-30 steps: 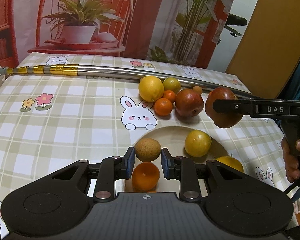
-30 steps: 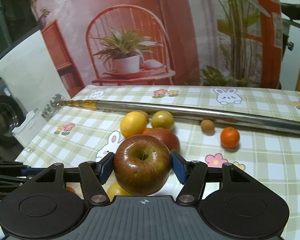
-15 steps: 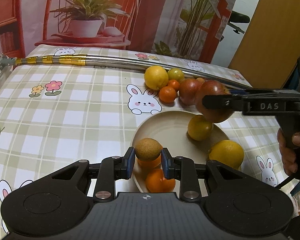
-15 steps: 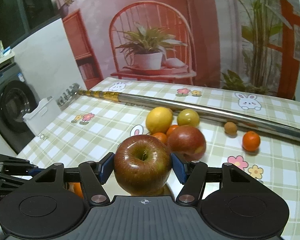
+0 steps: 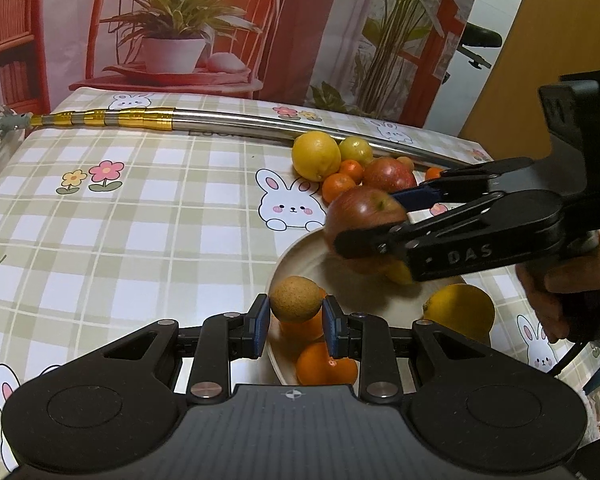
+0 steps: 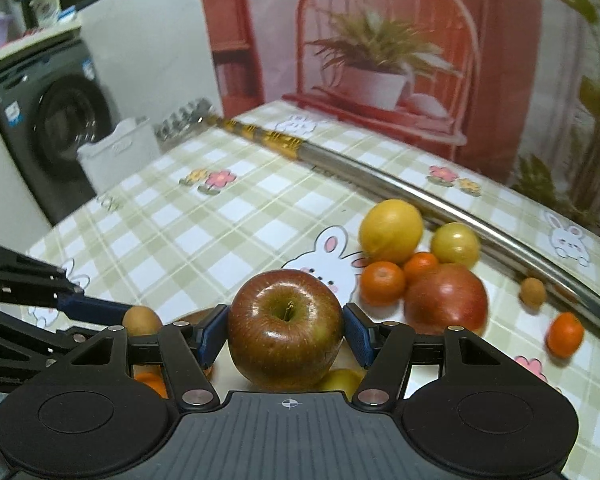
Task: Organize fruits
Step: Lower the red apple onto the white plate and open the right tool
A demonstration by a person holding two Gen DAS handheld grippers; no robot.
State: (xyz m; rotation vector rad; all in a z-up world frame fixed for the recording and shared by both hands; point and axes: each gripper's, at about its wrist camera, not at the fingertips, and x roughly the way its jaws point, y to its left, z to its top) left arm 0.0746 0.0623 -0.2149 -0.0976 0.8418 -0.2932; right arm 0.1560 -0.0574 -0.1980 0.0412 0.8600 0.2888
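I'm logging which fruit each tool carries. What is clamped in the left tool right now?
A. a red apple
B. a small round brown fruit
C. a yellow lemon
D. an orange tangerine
B: the left tool pinches a small round brown fruit between its blue pads above the cream plate; the red apple sits in the right tool.

Checked bunny-print cloth (image 5: 148, 220) covers the surface. Steel pole (image 5: 240, 122) with gold bands lies across its far side. Printed backdrop (image 5: 188, 24) of chair and potted plant behind. Washer (image 6: 52, 120) and white bin (image 6: 116, 152) at left.
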